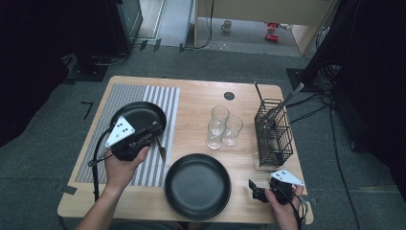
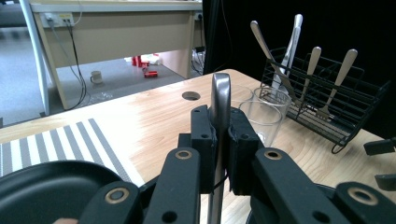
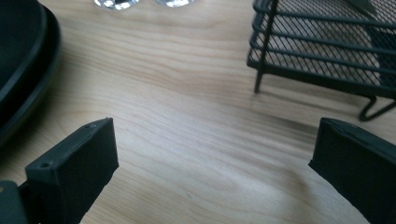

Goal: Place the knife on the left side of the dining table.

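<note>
Between the pads of the left claw stands a piece of metal cutlery, pinched tight, its handle rising upright past the fingertips and its working end hanging below them toward the striped placemat. From the high view the lower end looks like a knife blade, though it is too small to be sure. Just behind this claw lies the smaller black plate; ahead of it and to its right sits the larger black plate, and farther off stand three glasses and the wire cutlery rack, which holds more utensils.

At the near right corner of the surface, the right claw hovers low with its jaws spread wide and nothing between them, the rack's foot just ahead.

To do this step well, I would judge that the grip needs to hold firm so the thin handle does not pivot. Lower the piece slowly until its end meets the placemat beside the plate, lay it flat and parallel to the stripes, and only then release. Steer clear of the plate rim and the glasses.
</note>
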A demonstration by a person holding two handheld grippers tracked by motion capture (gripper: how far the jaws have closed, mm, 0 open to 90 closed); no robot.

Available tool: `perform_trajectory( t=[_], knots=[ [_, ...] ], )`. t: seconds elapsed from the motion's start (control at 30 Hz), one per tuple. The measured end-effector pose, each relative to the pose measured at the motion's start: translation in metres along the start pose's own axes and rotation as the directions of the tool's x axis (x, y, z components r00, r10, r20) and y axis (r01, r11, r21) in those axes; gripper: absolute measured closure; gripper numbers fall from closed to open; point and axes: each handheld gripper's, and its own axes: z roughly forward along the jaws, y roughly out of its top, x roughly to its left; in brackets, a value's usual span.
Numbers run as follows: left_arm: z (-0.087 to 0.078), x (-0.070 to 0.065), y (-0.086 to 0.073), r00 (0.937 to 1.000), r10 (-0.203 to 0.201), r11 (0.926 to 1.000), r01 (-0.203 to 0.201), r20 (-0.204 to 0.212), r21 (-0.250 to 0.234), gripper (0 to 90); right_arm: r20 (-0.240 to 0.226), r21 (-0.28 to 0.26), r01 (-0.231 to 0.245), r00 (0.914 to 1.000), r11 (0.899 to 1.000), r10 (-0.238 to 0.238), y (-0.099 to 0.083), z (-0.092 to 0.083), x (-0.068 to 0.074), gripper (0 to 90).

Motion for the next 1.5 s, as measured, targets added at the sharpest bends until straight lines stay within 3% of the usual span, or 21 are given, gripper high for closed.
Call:
perform_trajectory(
  t=[0.43,0.53,0.63,0.97,1.07,1.13,1.43,1.5],
  knots=[
    [-0.016,0.011,-0.008,0.9985,-0.029,0.9993,0.027,-0.047,-0.026,83.7,0.047,0.051,-0.031,0.9985,0.998,0.028,-0.003,0.004,-0.008,0.8],
    [-0.022,0.014,-0.012,0.9976,-0.042,0.9985,0.040,-0.055,-0.037,83.4,0.061,0.058,-0.019,0.9980,0.998,0.016,-0.003,0.005,-0.007,0.8],
    [-0.029,0.019,-0.018,0.9956,-0.065,0.9967,0.061,-0.067,-0.053,83.0,0.088,0.081,0.026,0.9956,0.996,-0.033,-0.003,0.007,-0.003,0.6],
    [-0.048,0.032,-0.034,0.9856,-0.108,0.9919,0.098,-0.130,-0.081,80.6,0.085,0.080,0.025,0.9959,0.996,-0.032,-0.003,0.007,-0.003,0.5],
    [-0.053,0.035,-0.039,0.9814,-0.110,0.9918,0.098,-0.158,-0.083,79.3,0.085,0.080,0.025,0.9959,0.996,-0.032,-0.003,0.007,-0.003,0.5],
    [-0.057,0.041,-0.045,0.9750,-0.115,0.9915,0.102,-0.190,-0.081,77.5,0.085,0.080,0.025,0.9959,0.996,-0.032,-0.003,0.007,-0.003,0.5],
    [-0.070,0.054,-0.063,0.9648,-0.134,0.9898,0.120,-0.226,-0.077,72.8,0.085,0.080,0.025,0.9959,0.996,-0.032,-0.003,0.007,-0.003,0.5],
    [-0.072,0.058,-0.069,0.9589,-0.143,0.9889,0.129,-0.245,-0.074,70.9,0.085,0.080,0.025,0.9959,0.996,-0.032,-0.003,0.007,-0.003,0.5]
  ],
)
